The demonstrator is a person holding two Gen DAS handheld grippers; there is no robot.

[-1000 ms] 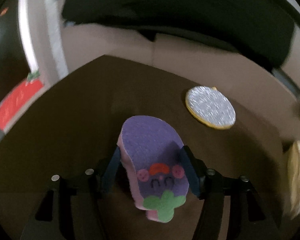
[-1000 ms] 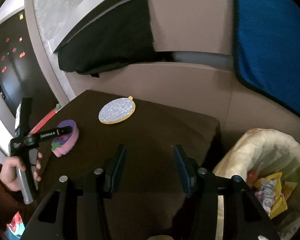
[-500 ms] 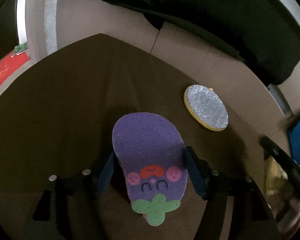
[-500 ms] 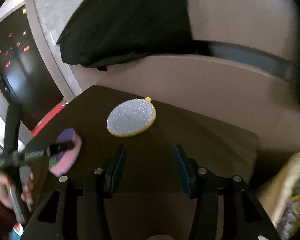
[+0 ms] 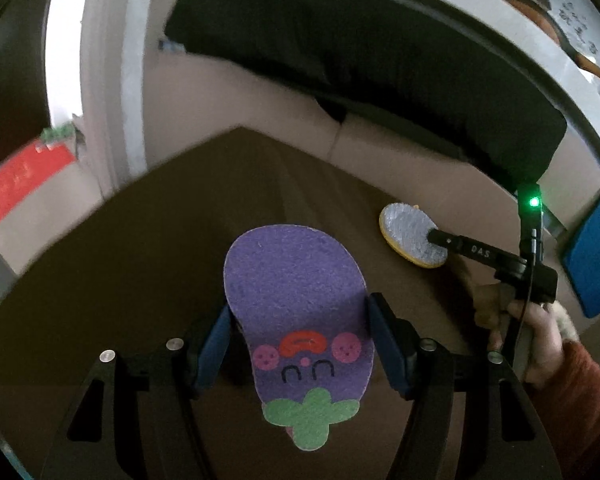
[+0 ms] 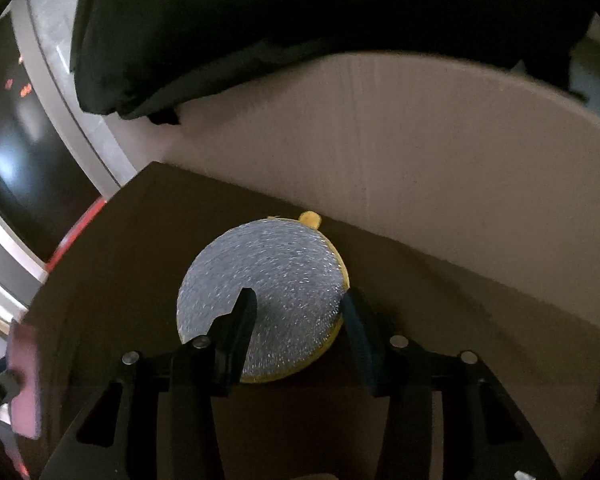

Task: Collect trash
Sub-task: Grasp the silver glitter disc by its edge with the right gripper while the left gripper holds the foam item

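Right now the left tongs (image 5: pixel 298 340) grip a purple sponge (image 5: pixel 296 300) with a stitched face, lifted clear of the brown counter (image 5: pixel 148 248). The right tongs (image 6: pixel 300 320) hang spread apart over a round silver scrubber (image 6: pixel 276 280) with a yellow rim, lying flat near the counter's back edge. One finger sits over its face, the other by its right rim. To do this well, I'd say shift left so both fingers straddle the disc, drop until the tips meet the counter, then squeeze across the rim; it's thin and could slip out.
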